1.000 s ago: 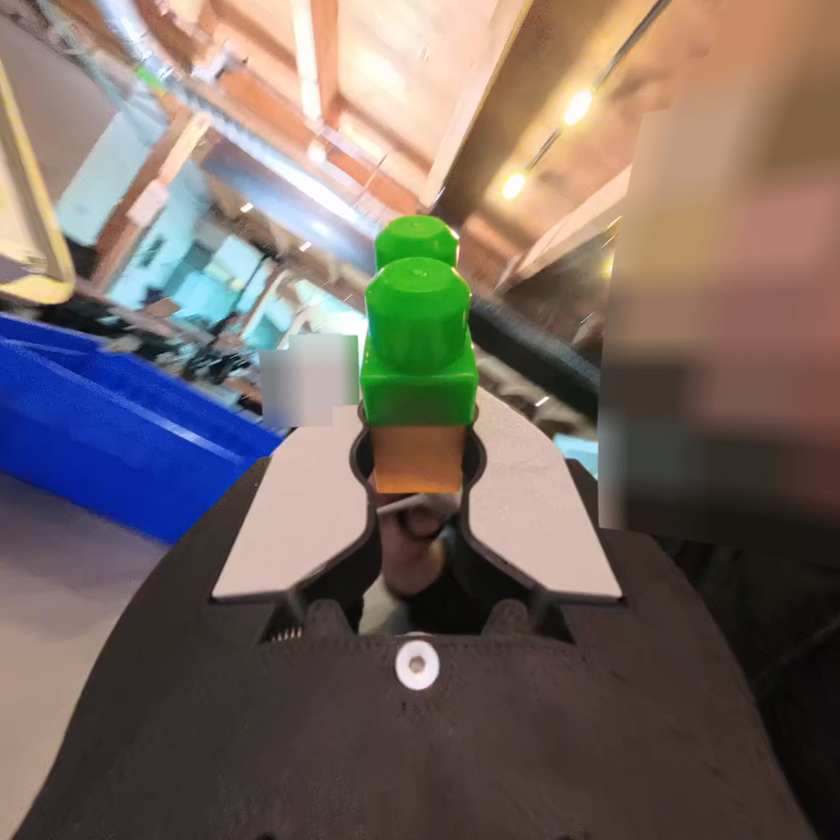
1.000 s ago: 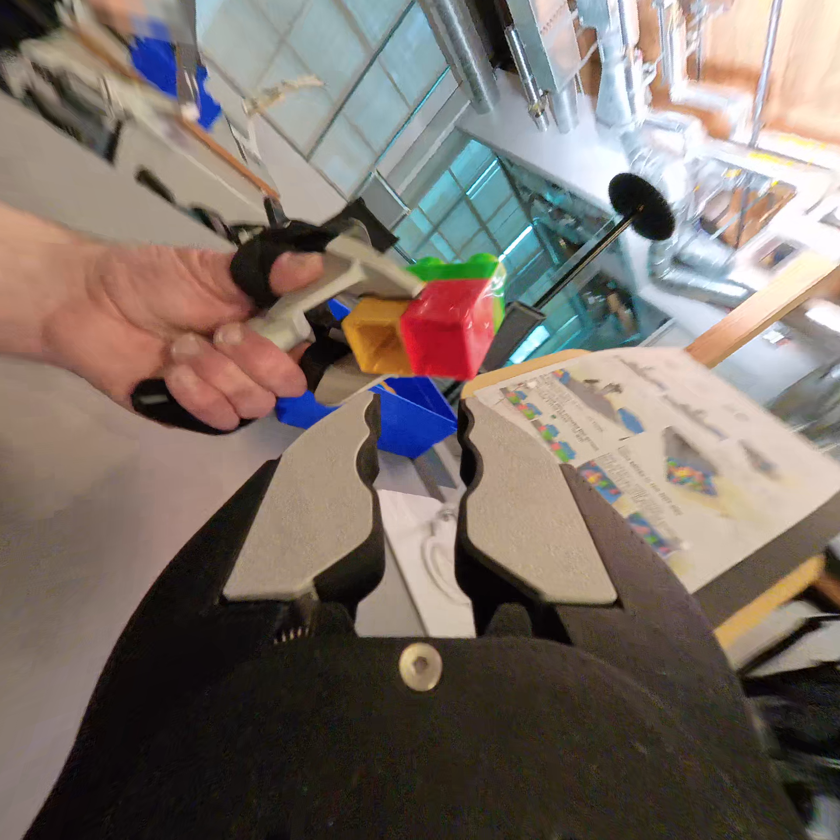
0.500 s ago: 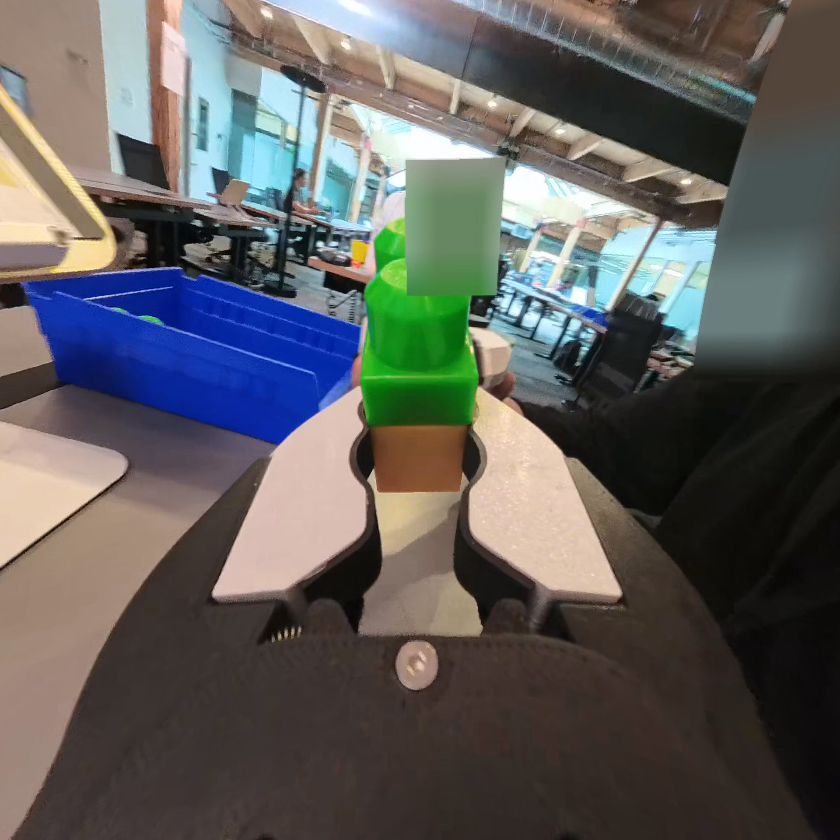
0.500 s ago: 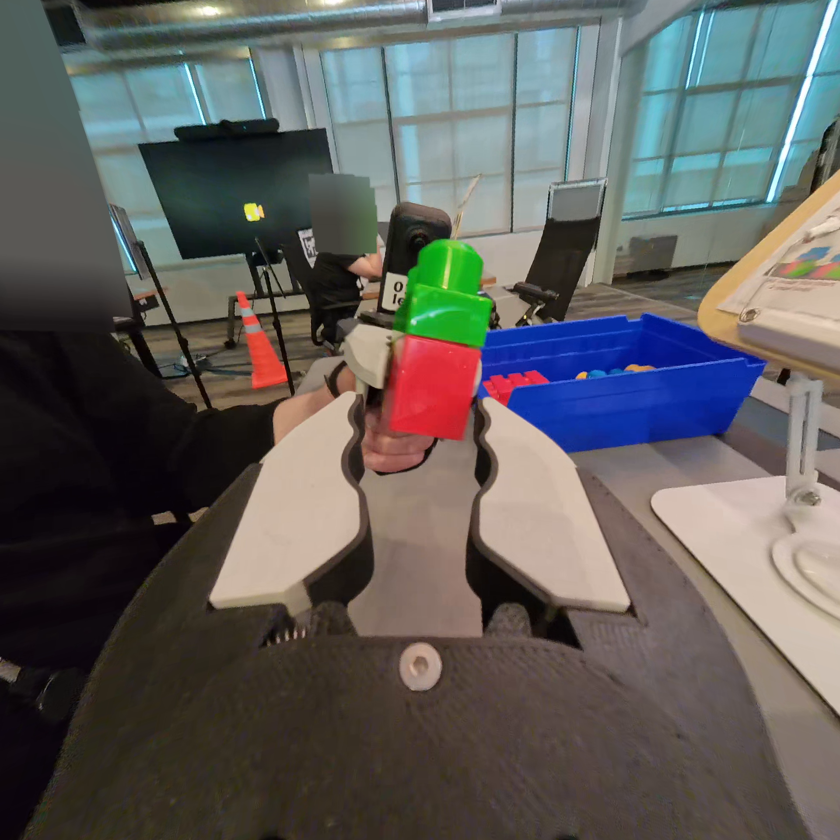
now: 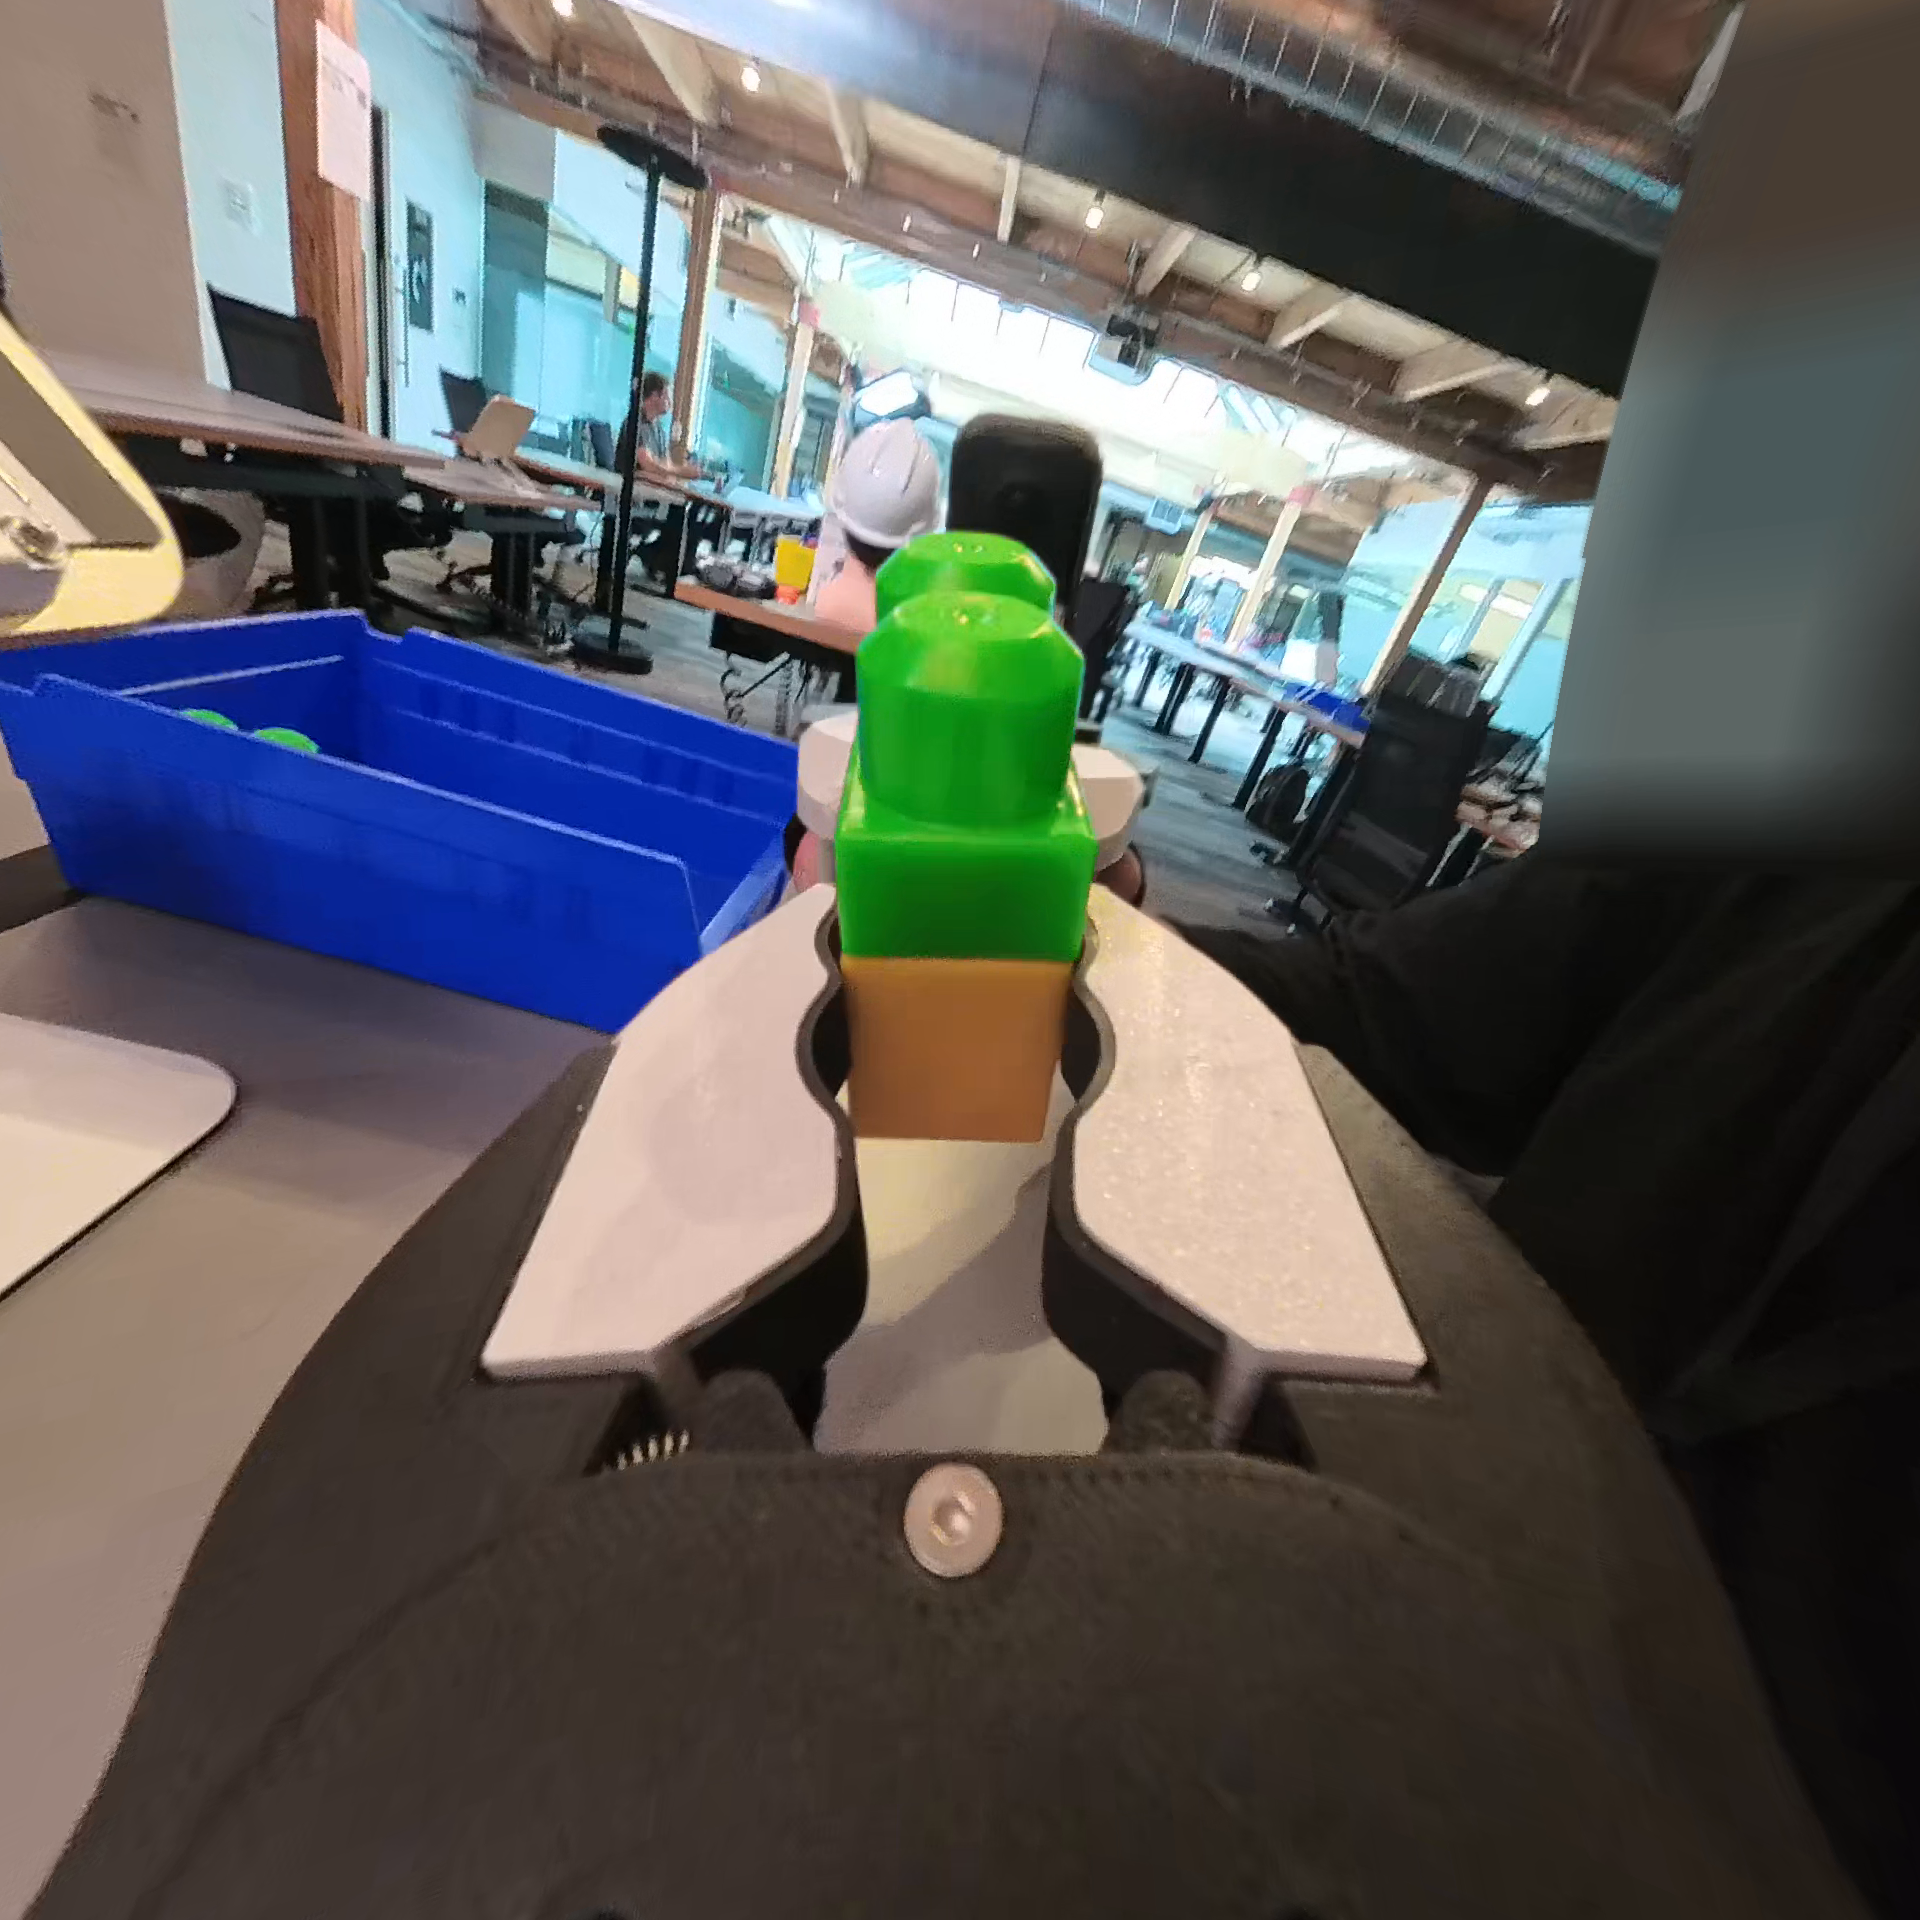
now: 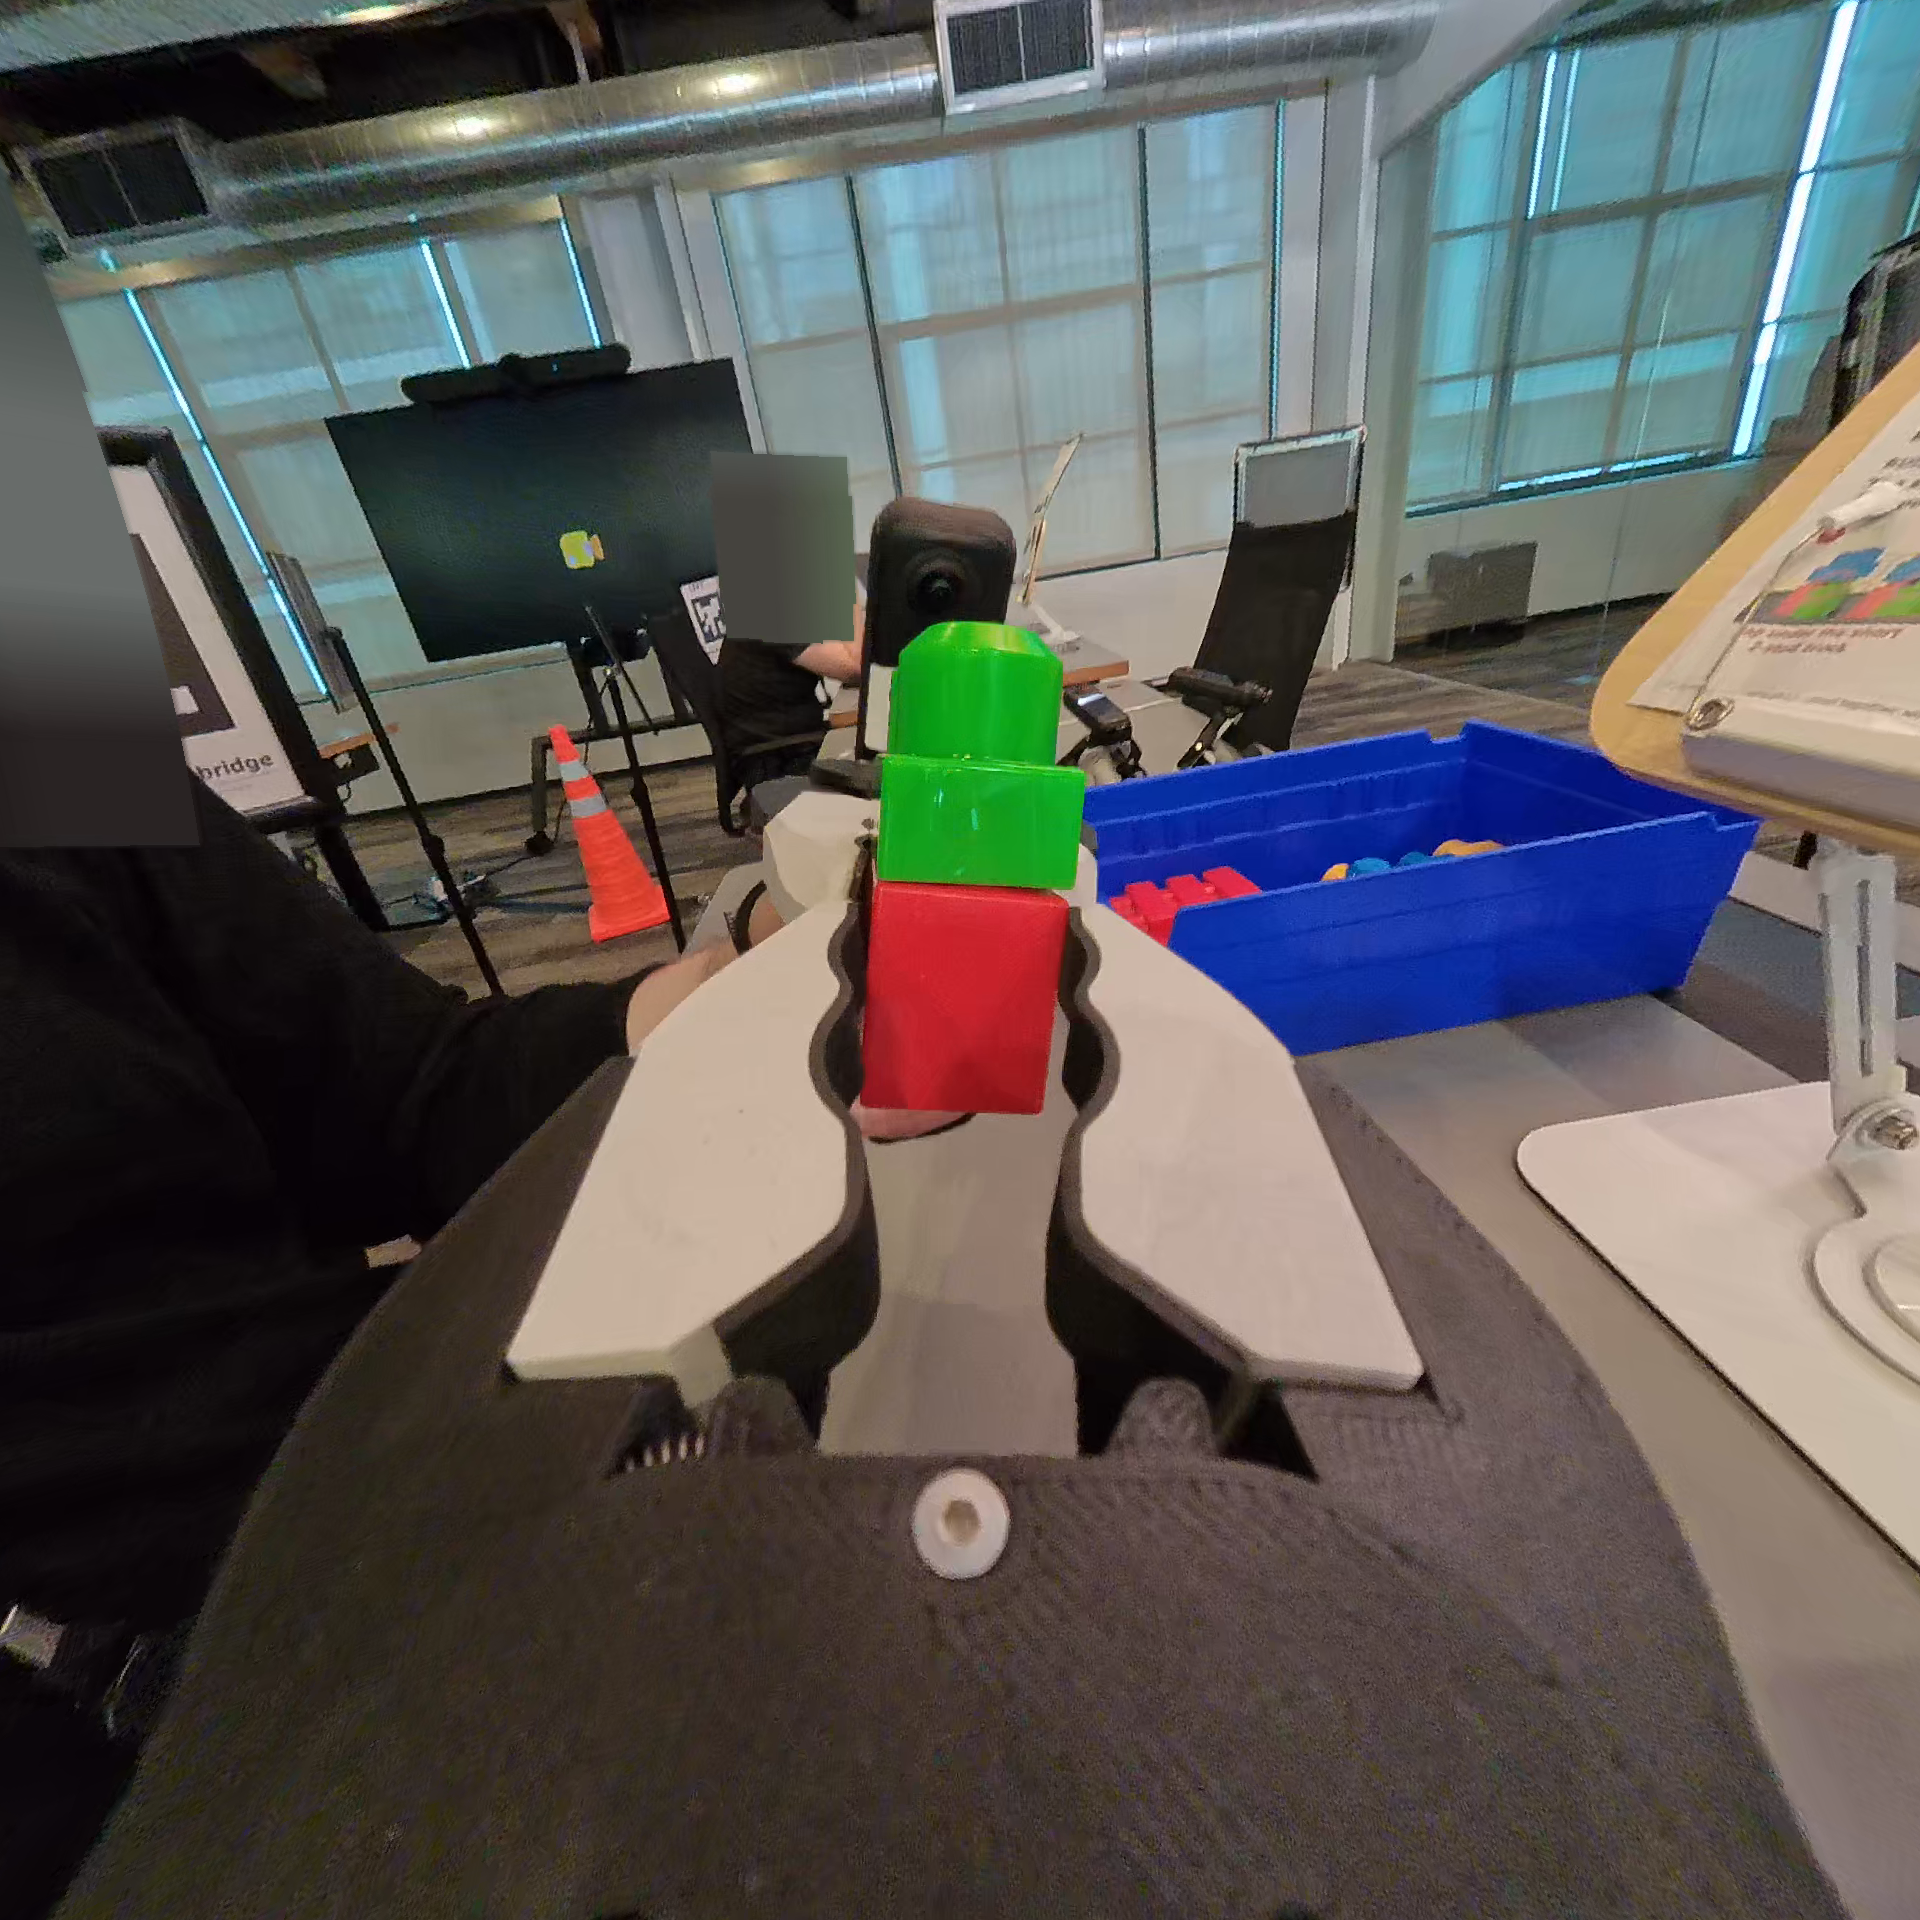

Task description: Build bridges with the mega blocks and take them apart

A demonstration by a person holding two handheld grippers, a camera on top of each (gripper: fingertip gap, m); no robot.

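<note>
Under the green block (image 5: 966,894), the left gripper (image 5: 951,1049) clamps the yellow leg (image 5: 951,1049) and the right gripper (image 6: 961,997) clamps the red leg (image 6: 961,997), apparently to pull the bridge apart.

Left gripper (image 5: 951,1023) clamped on a block, right gripper (image 6: 961,1003) likewise, facing each other

A: We note the left gripper (image 5: 956,997) and right gripper (image 6: 961,997) face each other across the block bridge (image 6: 966,883); no passage between them.

B: We log the blue bin (image 5: 416,831) closing the far side, and the white stand base (image 6: 1714,1299) blocking beside the right gripper.

A: Grey table (image 5: 343,1060) before the bin looks open, though the edge blurs.
</note>
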